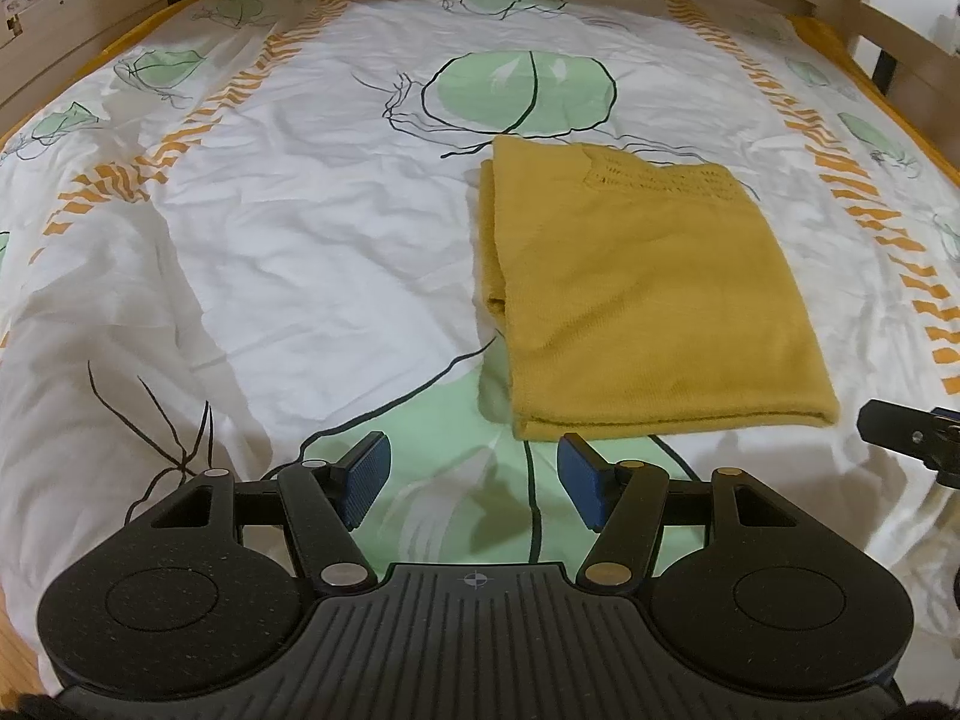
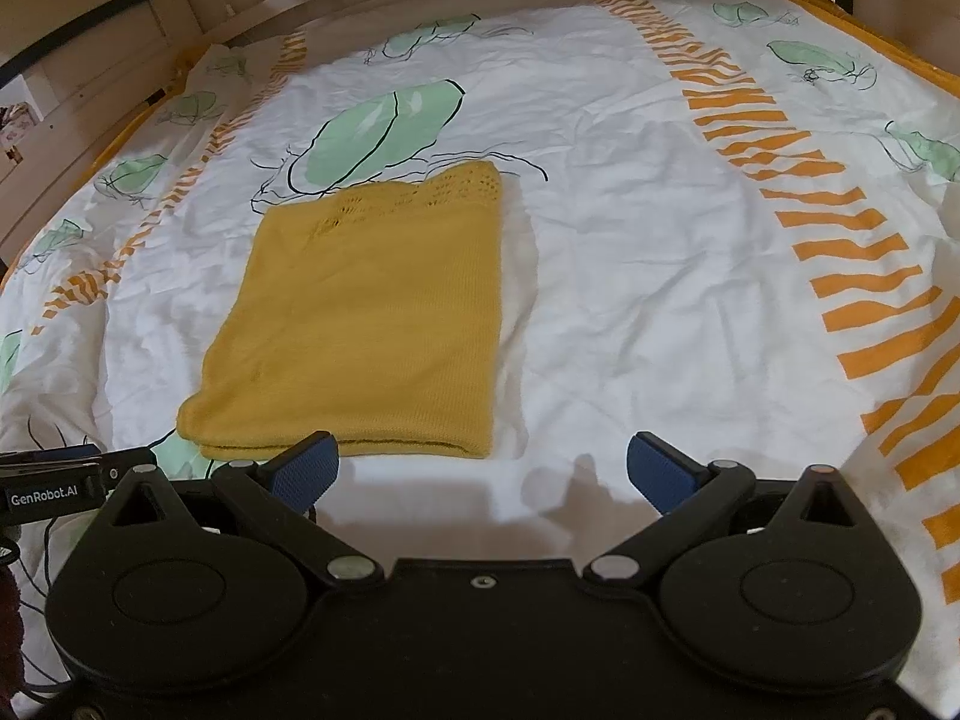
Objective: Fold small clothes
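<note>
We are holding both the left gripper (image 1: 474, 477) and the right gripper (image 2: 483, 468) apart and empty near the folded knit (image 1: 648, 306), lying mid-bed, probably soft, light and limp, best pinched at its near corners.

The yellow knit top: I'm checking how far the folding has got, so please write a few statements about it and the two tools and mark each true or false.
1. The yellow knit top lies folded into a flat, roughly rectangular packet on the bedsheet. True.
2. The left tool is clamped on the top's near edge. False: its jaws stand open with nothing between them, just short of that edge.
3. The right tool is open and empty. True.
4. The top's open-knit lace edge is at the end nearest the tools. False: it is at the far end.
5. The bedsheet is plain white. False: it has green leaf shapes and orange stripes.
</note>
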